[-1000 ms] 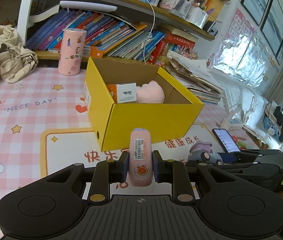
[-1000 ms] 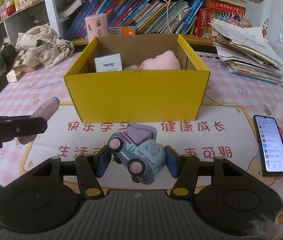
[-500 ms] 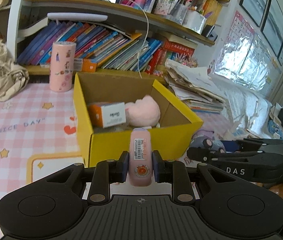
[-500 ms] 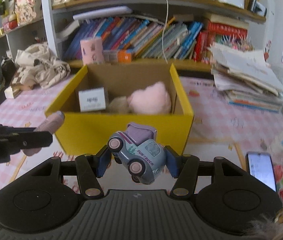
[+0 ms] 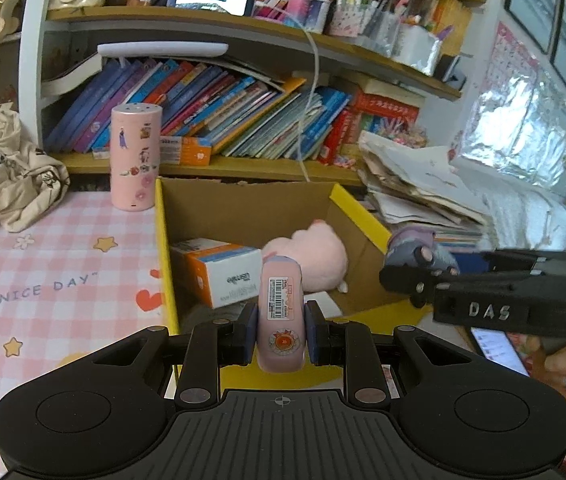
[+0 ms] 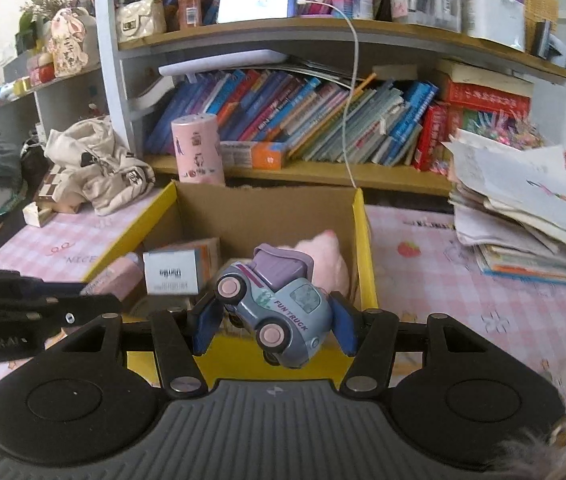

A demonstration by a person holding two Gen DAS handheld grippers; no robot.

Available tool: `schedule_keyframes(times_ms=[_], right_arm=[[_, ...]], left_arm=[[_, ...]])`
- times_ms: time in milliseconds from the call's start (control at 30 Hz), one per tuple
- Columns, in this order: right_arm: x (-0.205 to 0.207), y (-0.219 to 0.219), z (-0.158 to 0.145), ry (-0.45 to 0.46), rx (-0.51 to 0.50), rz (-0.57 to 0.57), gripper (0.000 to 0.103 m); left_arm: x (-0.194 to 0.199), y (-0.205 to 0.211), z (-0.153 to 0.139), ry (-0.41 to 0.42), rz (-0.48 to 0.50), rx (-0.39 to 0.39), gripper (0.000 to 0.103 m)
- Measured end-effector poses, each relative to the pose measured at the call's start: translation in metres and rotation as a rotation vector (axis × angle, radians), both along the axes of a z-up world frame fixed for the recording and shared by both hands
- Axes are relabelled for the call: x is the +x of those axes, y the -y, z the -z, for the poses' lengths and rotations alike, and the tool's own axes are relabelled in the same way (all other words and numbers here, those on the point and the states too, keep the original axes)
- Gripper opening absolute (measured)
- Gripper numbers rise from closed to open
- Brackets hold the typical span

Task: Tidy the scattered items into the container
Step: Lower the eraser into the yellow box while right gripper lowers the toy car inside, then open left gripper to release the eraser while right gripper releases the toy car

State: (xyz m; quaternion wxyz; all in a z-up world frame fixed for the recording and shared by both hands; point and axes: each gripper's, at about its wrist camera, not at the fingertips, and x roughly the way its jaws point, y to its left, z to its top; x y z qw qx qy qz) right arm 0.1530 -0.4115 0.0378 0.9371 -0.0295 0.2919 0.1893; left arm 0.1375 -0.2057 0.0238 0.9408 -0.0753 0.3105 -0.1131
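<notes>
- Both grippers are closing in on the yellow box [image 5: 363, 216]; a second ago they were hanging back over the printed mat with the whole near wall in sight, and now that wall is sinking under the tool bodies in both views.
- Left gripper [image 5: 281, 330] is clamping the pink tube [image 5: 281, 312] upright between its blue pads, tube tip now reaching over the near-left part of the box opening.
- Right gripper [image 6: 273, 322] is pinching the toy truck [image 6: 279, 304], tilted nose-down, over the near-right rim; the left view is showing it beside the right wall.
- Inside, lying unmoved: an orange-and-white carton [image 5: 219, 270] at left, a pink plush [image 5: 309, 258] toward the far right.
- Reading: both loads are now riding above or just short of the opening, so release looks close. The truck is sitting near the right wall, so it could catch the rim.
- A phone [image 5: 497, 350] is lying on the mat to the right, outside the box.
</notes>
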Motion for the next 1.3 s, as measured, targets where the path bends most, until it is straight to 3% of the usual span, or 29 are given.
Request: schedule_keyframes(times_ms=[200, 433, 833, 1200, 1300], right_arm=[[0.034, -0.004, 0.002, -0.010, 0.002, -0.057, 0.055], [0.075, -0.022, 0.020, -0.080, -0.072, -0.145, 0.055], [0.102, -0.041, 0.054, -0.204, -0.182, -0.226, 0.055], [0.104, -0.041, 0.058, -0.232, -0.158, -0.233, 0.055], [0.104, -0.040, 0.057, -0.234, -0.141, -0.227, 0.055]], left_arm=[[0.018, 0.004, 0.000, -0.020, -0.010, 0.014, 0.023], [0.037, 0.009, 0.006, -0.053, -0.029, 0.079, 0.023], [0.054, 0.015, 0.022, -0.120, 0.012, 0.126, 0.023], [0.053, 0.015, 0.023, -0.121, 0.004, 0.114, 0.026], [0.049, 0.014, 0.020, -0.099, -0.014, 0.105, 0.042]])
